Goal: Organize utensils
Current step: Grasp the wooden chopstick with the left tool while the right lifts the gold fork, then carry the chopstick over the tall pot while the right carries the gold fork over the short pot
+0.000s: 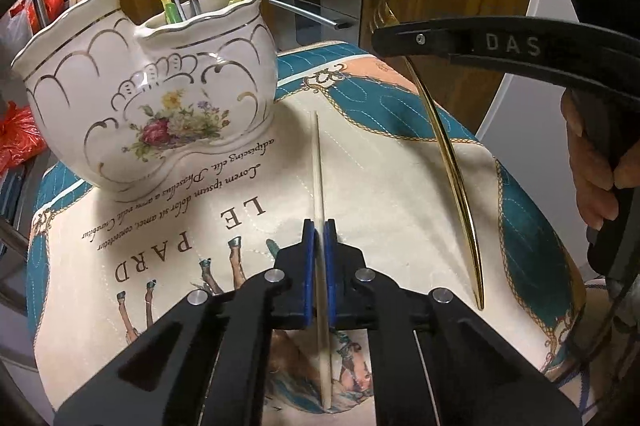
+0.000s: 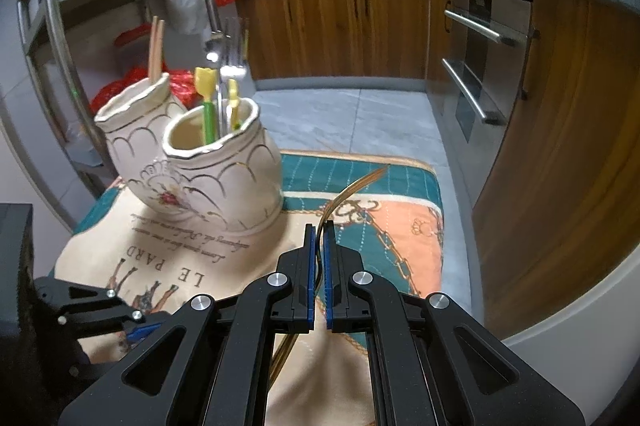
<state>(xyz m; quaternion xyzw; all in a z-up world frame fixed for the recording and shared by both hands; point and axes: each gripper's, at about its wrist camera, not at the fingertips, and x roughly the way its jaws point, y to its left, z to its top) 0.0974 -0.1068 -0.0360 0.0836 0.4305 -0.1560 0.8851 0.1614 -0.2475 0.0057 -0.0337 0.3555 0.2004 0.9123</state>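
A pale chopstick [image 1: 319, 162] lies along the printed cloth, and my left gripper [image 1: 319, 226] is shut on it about halfway along its length. My right gripper [image 2: 319, 226] is shut on a gold fork [image 2: 352, 186], which curves up and away with its tines toward the far side. In the left wrist view the gold fork [image 1: 452, 162] hangs over the cloth at the right. The white floral two-pot ceramic holder [image 1: 152, 98] stands at the far left. Its near pot [image 2: 224, 178] holds metal forks and yellow plastic utensils. Its far pot holds wooden chopsticks [image 2: 156, 46].
The printed cloth [image 1: 400, 166] covers a small surface whose edges drop to a grey floor [image 2: 360, 118]. Wooden cabinets and an oven with bar handles [image 2: 472, 90] stand at the right. Red bags and a metal rack [image 2: 60, 38] are behind the holder. A person's hand [image 1: 592, 166] grips the right tool.
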